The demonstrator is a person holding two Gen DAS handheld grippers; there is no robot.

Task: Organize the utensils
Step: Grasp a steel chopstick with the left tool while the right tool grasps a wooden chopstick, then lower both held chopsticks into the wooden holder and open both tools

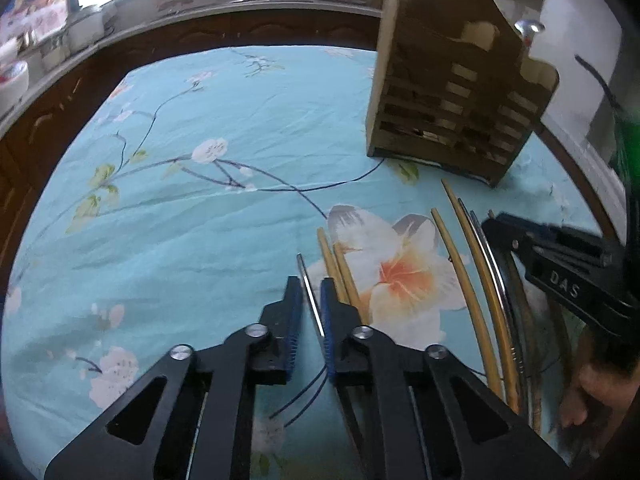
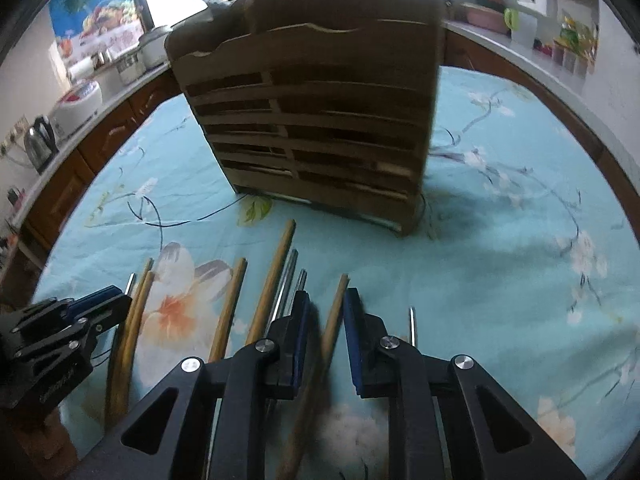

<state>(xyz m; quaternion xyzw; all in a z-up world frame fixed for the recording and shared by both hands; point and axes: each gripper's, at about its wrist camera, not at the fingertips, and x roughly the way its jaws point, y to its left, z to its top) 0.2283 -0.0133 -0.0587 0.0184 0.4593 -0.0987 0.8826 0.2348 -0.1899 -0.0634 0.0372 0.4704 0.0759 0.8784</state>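
Observation:
A slatted wooden utensil holder point(image 1: 456, 100) stands on the floral cloth; it also shows in the right wrist view point(image 2: 316, 120). Several wooden and metal chopsticks lie side by side in front of it. My left gripper point(image 1: 310, 292) is open, its blue pads on either side of a metal chopstick point(image 1: 309, 288) without closing on it. Two wooden chopsticks point(image 1: 338, 268) lie just right of it. My right gripper point(image 2: 326, 308) is open around a wooden chopstick point(image 2: 334, 316), with metal chopsticks point(image 2: 286, 284) to its left. The right gripper also shows in the left wrist view point(image 1: 490, 224).
The table has a light blue floral cloth point(image 1: 200, 200). A brown counter point(image 2: 100, 136) with a kettle point(image 2: 38, 142) and other kitchen items runs behind the table. A metal utensil head point(image 1: 528, 26) sticks out of the holder's top.

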